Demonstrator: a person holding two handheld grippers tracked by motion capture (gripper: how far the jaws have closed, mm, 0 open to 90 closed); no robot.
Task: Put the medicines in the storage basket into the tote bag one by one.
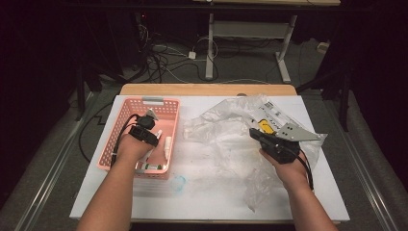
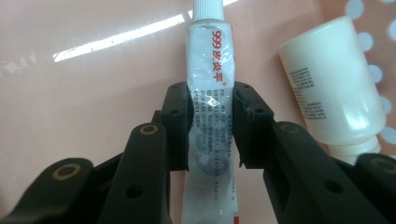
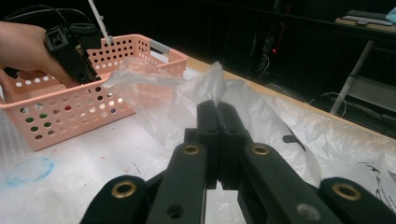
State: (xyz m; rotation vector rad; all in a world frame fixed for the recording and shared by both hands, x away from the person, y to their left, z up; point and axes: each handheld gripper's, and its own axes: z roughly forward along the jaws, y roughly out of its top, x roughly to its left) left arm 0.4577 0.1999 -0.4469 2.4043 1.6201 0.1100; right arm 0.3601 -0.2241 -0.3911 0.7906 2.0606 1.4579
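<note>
Reaching down into the pink basket (image 1: 169,103), the left gripper (image 2: 212,128) had its jaws pressed against both sides of a white tube (image 2: 211,84) with red print, gripping it about halfway along. The tube lay on the basket floor, its ribbed cap pointing away from the jaws. Just beside it lay a white bottle (image 2: 334,84), apart from the jaws. From above, the left gripper (image 1: 144,126) sat inside the basket at the left of the white table (image 1: 202,202), over the small items there. The right gripper (image 3: 218,122) was fully closed, pinching a fold of the clear plastic bag (image 3: 205,88) between its jaws. That bag (image 1: 226,130) sprawled crumpled across the table's middle and right, with the right gripper (image 1: 254,133) at its right part.
</note>
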